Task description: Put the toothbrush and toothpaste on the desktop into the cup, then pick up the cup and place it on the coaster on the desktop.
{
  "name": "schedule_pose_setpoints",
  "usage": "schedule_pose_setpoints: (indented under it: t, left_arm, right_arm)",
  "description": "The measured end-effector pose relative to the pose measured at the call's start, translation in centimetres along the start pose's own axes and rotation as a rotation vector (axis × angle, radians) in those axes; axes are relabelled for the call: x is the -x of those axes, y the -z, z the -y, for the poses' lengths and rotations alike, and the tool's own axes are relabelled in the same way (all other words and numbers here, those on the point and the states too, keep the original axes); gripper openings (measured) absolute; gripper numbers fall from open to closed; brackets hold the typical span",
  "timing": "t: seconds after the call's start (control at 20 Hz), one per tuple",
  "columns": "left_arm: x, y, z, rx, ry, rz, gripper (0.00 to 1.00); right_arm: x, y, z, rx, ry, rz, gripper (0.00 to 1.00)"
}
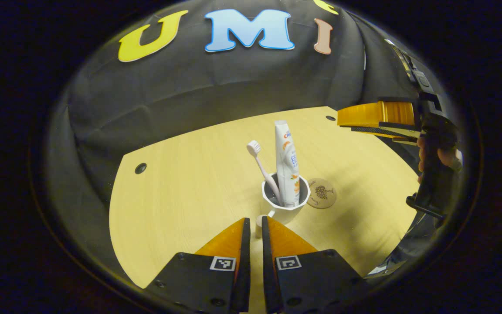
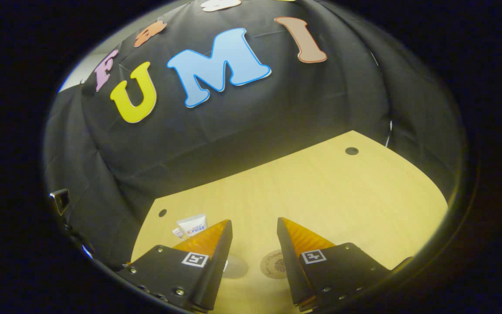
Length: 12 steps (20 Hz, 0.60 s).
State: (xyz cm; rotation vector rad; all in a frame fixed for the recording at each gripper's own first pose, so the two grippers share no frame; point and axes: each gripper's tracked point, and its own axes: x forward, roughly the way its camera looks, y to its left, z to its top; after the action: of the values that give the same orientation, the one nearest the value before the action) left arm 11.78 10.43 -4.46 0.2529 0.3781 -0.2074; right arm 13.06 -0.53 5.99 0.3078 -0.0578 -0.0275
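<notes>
Both toothbrush (image 1: 259,163) and toothpaste (image 1: 286,163) stand in the cup (image 1: 286,200), just beside the coaster (image 1: 322,193). Left hand-held gripper (image 1: 255,226) pinches the cup's handle (image 1: 259,224); right hand-held gripper (image 2: 254,235) hangs open. A steady, level lift suits the short hop; bare tabletop (image 1: 190,183) surrounds both.

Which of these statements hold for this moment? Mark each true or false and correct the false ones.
1. The toothbrush and toothpaste stand in the cup. True.
2. The cup sits on the coaster. False: it stands on the desktop beside the coaster.
3. The left gripper is closed on the cup's handle. True.
4. The right gripper holds the toothpaste. False: its jaws are open and empty.
5. The toothbrush lies flat on the desktop. False: it leans upright in the cup.
</notes>
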Motion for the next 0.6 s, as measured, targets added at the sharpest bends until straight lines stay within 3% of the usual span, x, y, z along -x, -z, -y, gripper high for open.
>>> schedule_pose_setpoints:
  t: [0.1, 0.2, 0.3, 0.35, 0.45, 0.5, 0.55, 0.6]
  left_arm:
    - [0.0, -0.8, 0.9, -0.071, 0.031, -0.034, 0.23]
    - [0.0, -1.0, 1.6, -0.145, 0.069, -0.073, 0.37]
    - [-0.7, -0.7, 2.0, -0.204, 0.099, -0.111, 0.43]
    - [-0.9, -0.5, 2.3, -0.228, 0.113, -0.134, 0.42]
    - [-1.6, -0.2, 2.3, -0.264, 0.118, -0.176, 0.77]
    - [-1.9, 0.0, 2.3, -0.272, 0.122, -0.194, 0.77]
    - [-2.2, 0.1, 2.3, -0.277, 0.126, -0.211, 0.47]
    - [-2.7, 0.3, 2.3, -0.279, 0.133, -0.229, 0.77]
  right_arm:
    - [0.3, 0.0, 1.4, -0.023, 0.024, 0.001, 0.63]
    - [0.7, -0.1, 2.6, -0.049, 0.045, 0.000, 0.63]
    - [1.0, -0.4, 3.9, -0.068, 0.065, 0.007, 0.63]
    - [1.2, -0.5, 4.5, -0.074, 0.075, 0.010, 0.63]
    - [1.7, -0.5, 5.8, -0.087, 0.095, 0.014, 0.63]
    - [1.9, -0.6, 6.5, -0.096, 0.106, 0.016, 0.63]
    - [2.0, -0.6, 7.2, -0.107, 0.117, 0.016, 0.63]
    - [2.3, -0.6, 7.8, -0.119, 0.128, 0.016, 0.63]
